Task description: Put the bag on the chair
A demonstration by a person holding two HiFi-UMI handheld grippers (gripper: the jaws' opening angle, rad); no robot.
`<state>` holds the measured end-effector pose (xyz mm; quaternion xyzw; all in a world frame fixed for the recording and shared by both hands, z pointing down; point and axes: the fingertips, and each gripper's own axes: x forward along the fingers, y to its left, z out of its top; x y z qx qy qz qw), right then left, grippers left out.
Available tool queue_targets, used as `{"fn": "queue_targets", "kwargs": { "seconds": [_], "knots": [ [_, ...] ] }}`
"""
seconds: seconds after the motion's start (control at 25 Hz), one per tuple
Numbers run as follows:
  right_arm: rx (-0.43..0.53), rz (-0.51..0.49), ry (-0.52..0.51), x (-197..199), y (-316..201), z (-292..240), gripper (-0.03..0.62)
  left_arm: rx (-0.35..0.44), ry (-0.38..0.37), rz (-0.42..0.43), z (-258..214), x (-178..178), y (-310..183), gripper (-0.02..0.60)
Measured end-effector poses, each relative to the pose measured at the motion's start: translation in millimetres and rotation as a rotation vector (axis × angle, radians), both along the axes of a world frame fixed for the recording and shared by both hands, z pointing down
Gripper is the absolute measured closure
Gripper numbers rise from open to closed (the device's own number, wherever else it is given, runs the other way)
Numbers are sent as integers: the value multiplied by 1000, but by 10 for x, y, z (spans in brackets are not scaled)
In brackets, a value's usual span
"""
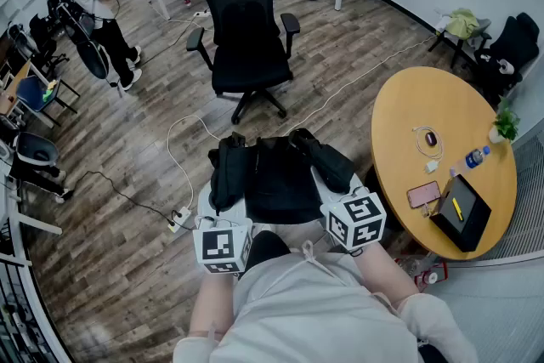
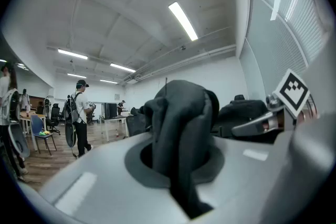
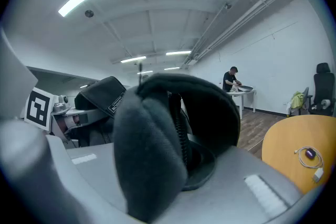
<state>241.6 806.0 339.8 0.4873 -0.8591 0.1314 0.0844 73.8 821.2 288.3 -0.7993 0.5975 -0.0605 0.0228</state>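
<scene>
I hold a black bag [image 1: 274,181] in front of me, above the wood floor, one gripper on each side. My left gripper [image 1: 228,201] is shut on the bag's left shoulder strap [image 2: 178,134], which bulges up out of the closed jaws. On the other side, a padded strap [image 3: 168,134] fills the shut jaws of my right gripper [image 1: 334,190]. The black office chair [image 1: 248,38] stands farther ahead with its seat bare and faces me. The bag hangs short of it.
A round wooden table [image 1: 408,132] with a phone, a bottle, a cable and a dark box is at my right. A white cable [image 1: 183,157] and a power strip lie on the floor to the left. A person [image 1: 98,8] with a backpack stands at the far left, among desks and chairs.
</scene>
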Motion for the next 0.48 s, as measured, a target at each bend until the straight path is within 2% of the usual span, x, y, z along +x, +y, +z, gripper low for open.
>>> {"fn": "queue_targets", "kwargs": {
  "seconds": [0.48],
  "knots": [
    [-38,14,-3,-3,-64,69,566,-32,-15,18,49,40,-80,552]
  ]
}}
